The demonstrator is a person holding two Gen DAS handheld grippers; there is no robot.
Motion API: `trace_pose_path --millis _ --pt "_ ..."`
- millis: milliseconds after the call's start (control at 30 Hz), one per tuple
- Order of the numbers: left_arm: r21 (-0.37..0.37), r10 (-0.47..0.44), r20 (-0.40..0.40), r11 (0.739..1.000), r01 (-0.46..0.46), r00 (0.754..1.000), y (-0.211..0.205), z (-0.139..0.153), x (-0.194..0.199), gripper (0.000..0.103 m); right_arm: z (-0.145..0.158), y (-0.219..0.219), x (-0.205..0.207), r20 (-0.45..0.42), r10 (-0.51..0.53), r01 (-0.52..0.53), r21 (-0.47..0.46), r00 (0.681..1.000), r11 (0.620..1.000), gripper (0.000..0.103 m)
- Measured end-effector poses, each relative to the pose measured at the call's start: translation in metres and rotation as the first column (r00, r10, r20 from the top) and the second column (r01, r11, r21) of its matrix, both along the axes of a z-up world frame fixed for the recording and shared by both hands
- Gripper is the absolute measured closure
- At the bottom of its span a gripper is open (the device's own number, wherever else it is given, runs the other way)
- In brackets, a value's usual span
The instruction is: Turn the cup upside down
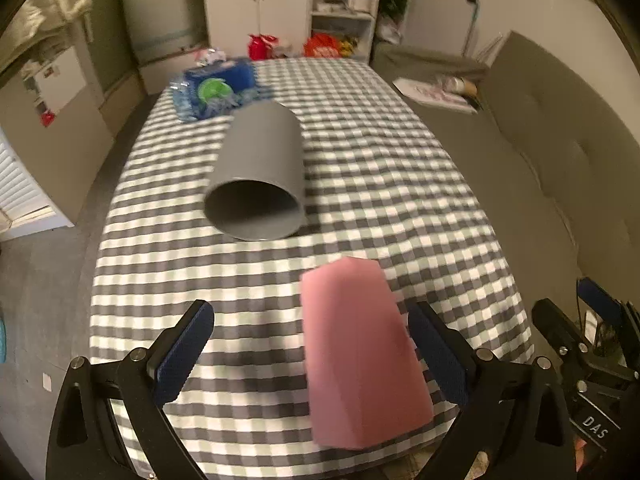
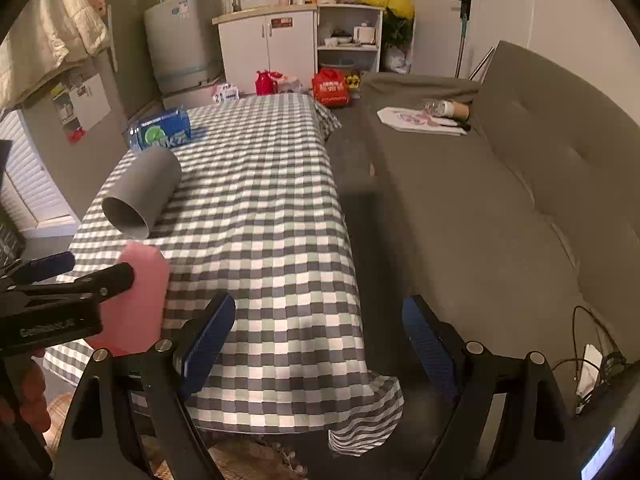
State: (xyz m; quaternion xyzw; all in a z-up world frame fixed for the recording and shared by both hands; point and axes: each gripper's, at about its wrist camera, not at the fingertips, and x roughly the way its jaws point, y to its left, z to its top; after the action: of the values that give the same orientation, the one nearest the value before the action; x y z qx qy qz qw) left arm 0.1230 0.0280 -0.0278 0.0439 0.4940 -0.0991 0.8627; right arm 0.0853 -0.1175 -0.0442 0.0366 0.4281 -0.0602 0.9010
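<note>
A grey cup (image 1: 258, 172) lies on its side on the checked tablecloth (image 1: 380, 168), its open mouth toward me; it also shows in the right wrist view (image 2: 142, 192). A pink cup (image 1: 360, 352) stands base up between the open fingers of my left gripper (image 1: 312, 344), close to the right finger, not gripped; it also shows in the right wrist view (image 2: 134, 300). My right gripper (image 2: 320, 344) is open and empty off the table's near right edge, and it appears in the left wrist view (image 1: 580, 320) at the right edge.
A blue tissue pack (image 1: 216, 88) lies at the table's far left. A grey sofa (image 2: 500, 200) runs along the right of the table, with a board and bottle on it. White cabinets and red bags stand beyond the far end.
</note>
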Motion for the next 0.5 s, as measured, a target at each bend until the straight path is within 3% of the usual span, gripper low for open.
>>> trace_pose_path --millis 100,167,233,300,333,433,500 --pt "-0.01 -0.03 -0.036 1.0 0.03 0.999 -0.006 -0.007 0.006 0.007 -0.007 -0.003 0.004 -0.014 -0.01 0.01 0.0 1.0 1.0 0.017" --pt "-0.021 -0.037 -0.071 0.999 0.036 0.997 -0.008 -0.013 0.012 0.019 -0.011 -0.006 0.005 -0.019 -0.014 0.014 0.004 1.0 1.0 0.017" --pt "-0.043 -0.04 -0.11 0.998 0.036 0.993 -0.007 -0.018 0.017 0.02 -0.015 -0.007 0.007 -0.027 -0.016 0.016 0.007 1.0 1.0 0.017" --pt "-0.085 -0.056 -0.143 0.995 0.044 0.988 -0.007 -0.02 0.02 0.029 -0.018 -0.008 0.008 -0.032 -0.015 0.015 0.01 0.999 1.0 0.017" --pt "-0.097 -0.064 -0.15 0.994 0.05 0.987 -0.008 -0.02 0.02 0.037 -0.018 -0.007 0.008 -0.034 -0.014 0.015 0.011 0.999 1.0 0.017" --pt "-0.095 -0.074 -0.149 0.994 0.06 0.986 -0.012 -0.018 0.02 0.038 -0.018 -0.005 0.008 -0.036 -0.01 0.011 0.008 0.999 1.0 0.017" --pt "-0.134 -0.083 -0.135 0.989 0.065 0.987 -0.009 -0.012 0.019 0.039 -0.017 -0.002 0.007 -0.031 -0.005 0.005 0.01 1.0 1.0 0.017"
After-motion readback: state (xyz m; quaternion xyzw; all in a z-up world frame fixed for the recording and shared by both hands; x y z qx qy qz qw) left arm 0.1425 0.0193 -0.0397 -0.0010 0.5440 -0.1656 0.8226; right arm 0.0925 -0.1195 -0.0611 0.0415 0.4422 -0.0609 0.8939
